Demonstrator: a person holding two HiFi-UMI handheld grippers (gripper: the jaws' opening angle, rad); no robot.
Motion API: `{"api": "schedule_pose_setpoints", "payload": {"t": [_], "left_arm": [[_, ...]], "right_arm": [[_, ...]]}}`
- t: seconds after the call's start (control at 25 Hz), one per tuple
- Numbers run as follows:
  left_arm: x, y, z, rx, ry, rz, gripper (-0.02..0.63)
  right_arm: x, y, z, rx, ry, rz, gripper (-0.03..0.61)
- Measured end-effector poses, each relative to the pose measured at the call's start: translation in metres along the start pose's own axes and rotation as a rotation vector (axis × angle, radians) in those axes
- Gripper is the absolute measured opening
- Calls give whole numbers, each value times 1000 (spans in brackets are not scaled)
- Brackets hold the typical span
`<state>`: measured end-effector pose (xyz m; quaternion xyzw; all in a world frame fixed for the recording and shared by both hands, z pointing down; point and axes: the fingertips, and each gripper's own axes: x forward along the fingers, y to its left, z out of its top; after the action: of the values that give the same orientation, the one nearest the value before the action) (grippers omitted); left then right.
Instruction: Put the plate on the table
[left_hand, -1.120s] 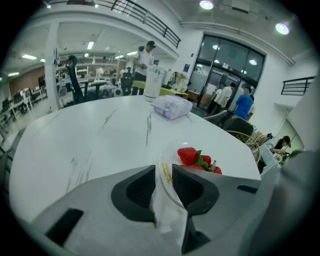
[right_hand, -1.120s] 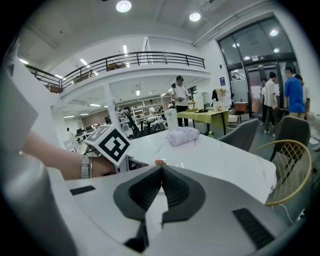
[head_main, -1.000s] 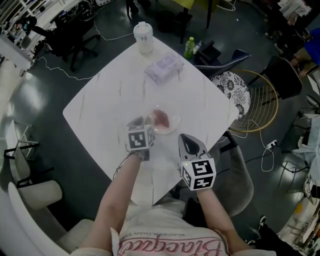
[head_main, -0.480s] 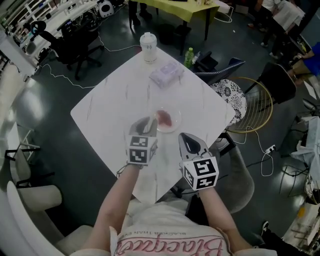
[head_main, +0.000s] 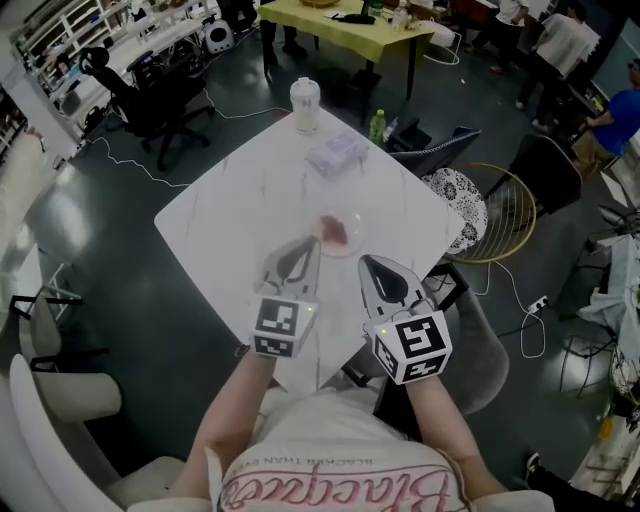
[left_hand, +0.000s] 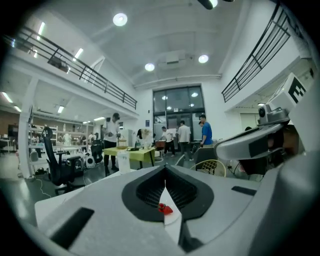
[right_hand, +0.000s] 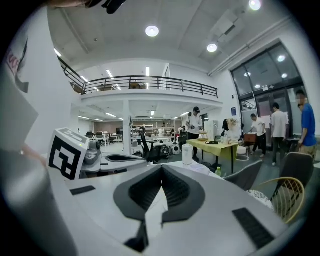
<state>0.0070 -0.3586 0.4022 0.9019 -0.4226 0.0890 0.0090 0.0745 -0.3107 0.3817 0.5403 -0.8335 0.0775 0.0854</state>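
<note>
A small clear plate (head_main: 338, 233) with a red piece of food on it rests near the middle of the white table (head_main: 230, 215). My left gripper (head_main: 301, 250) is shut and empty, its tip just short of the plate's near-left rim. In the left gripper view the red food (left_hand: 164, 208) shows through the thin slit between the shut jaws of that gripper (left_hand: 165, 172). My right gripper (head_main: 379, 268) is also shut and empty, over the table's near-right edge, apart from the plate. The right gripper view shows its jaws closed (right_hand: 161, 170), holding nothing.
A lidded white cup (head_main: 305, 103) and a pack of wipes (head_main: 337, 153) stand at the table's far corner. A green bottle (head_main: 377, 127) and chairs (head_main: 455, 205) are beyond the right edge. A yellow table (head_main: 345, 22) and people lie farther off.
Both grippers have drawn back toward me, away from the plate. The plate has stayed on the table. The head view has risen and shows more of the room.
</note>
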Motion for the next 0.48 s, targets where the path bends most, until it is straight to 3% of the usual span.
{"api": "schedule_pose_setpoints", "payload": {"t": [0.48], "left_arm": [[-62,-28,64,43,-190,-46,5]], "right_arm": [[-38,40,42,-73,-113,14,3]]}}
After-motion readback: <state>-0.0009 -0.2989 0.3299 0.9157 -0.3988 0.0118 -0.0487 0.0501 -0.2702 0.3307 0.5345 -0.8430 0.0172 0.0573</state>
